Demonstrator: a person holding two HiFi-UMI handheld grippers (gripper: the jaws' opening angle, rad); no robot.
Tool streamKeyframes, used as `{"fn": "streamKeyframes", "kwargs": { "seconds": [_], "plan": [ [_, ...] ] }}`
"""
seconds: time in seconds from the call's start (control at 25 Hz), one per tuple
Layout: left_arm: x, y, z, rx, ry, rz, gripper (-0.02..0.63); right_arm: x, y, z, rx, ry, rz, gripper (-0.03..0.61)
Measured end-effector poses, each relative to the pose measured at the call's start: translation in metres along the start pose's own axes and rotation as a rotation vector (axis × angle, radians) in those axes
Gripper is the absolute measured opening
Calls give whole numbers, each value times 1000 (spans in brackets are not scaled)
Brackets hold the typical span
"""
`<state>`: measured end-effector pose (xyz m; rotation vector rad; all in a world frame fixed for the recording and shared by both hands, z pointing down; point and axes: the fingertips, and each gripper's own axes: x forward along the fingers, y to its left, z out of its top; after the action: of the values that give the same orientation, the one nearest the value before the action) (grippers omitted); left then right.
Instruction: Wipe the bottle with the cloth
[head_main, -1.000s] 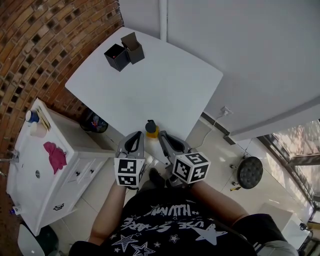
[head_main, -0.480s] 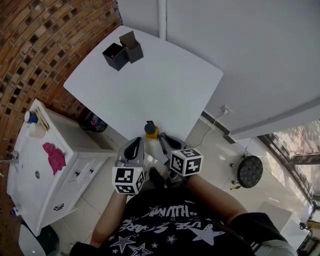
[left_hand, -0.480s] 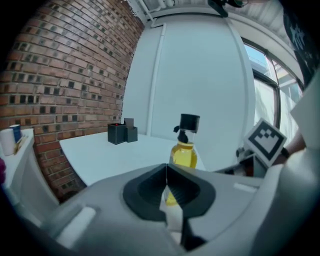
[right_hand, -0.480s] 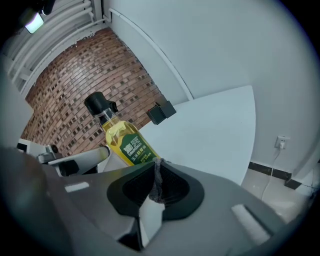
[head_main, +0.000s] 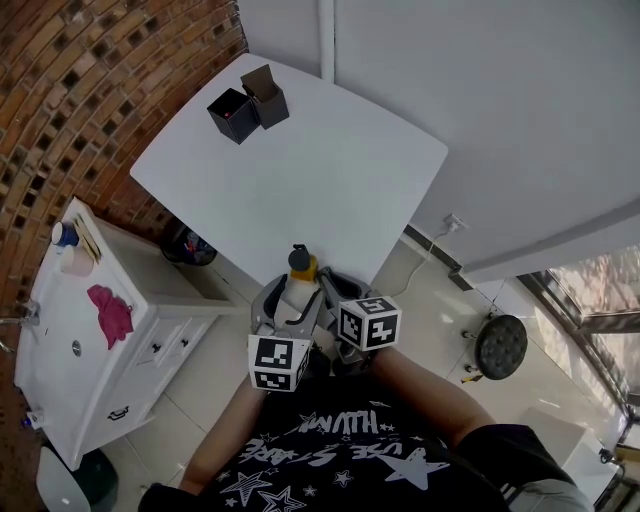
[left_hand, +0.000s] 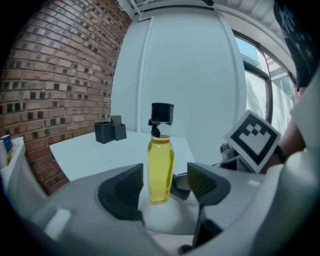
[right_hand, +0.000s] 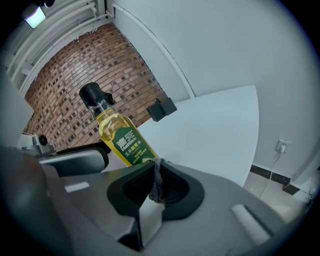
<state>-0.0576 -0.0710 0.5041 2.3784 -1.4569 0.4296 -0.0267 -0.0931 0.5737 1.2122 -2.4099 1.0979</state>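
Note:
A clear bottle (head_main: 300, 268) of yellow oil with a black cap stands at the near edge of the white table (head_main: 300, 170). My left gripper (head_main: 293, 300) has come round it. In the left gripper view the bottle (left_hand: 160, 162) is upright between the jaws with a gap on each side, and the jaws are opening. Its base rests on something white; whether that is table or cloth I cannot tell. My right gripper (head_main: 335, 287) sits just right of the bottle (right_hand: 122, 140). That gripper (right_hand: 156, 175) is shut on a thin grey cloth edge (right_hand: 157, 186).
Two black boxes (head_main: 248, 103) stand at the table's far left corner. A white cabinet (head_main: 90, 350) with a pink rag (head_main: 110, 310) on top is at the left by the brick wall. A round stool (head_main: 500, 343) stands on the floor at the right.
My left gripper has moved right from beside the bottle and now has it between its jaws, which went from shut to open. The right gripper drew back a little toward me.

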Motion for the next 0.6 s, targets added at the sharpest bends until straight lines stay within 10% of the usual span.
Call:
{"fn": "streamKeyframes", "kwargs": {
  "seconds": [0.6],
  "plan": [
    [32, 17, 2, 177, 57, 170, 233, -38, -6, 38, -38, -82, 87, 35]
  ]
}}
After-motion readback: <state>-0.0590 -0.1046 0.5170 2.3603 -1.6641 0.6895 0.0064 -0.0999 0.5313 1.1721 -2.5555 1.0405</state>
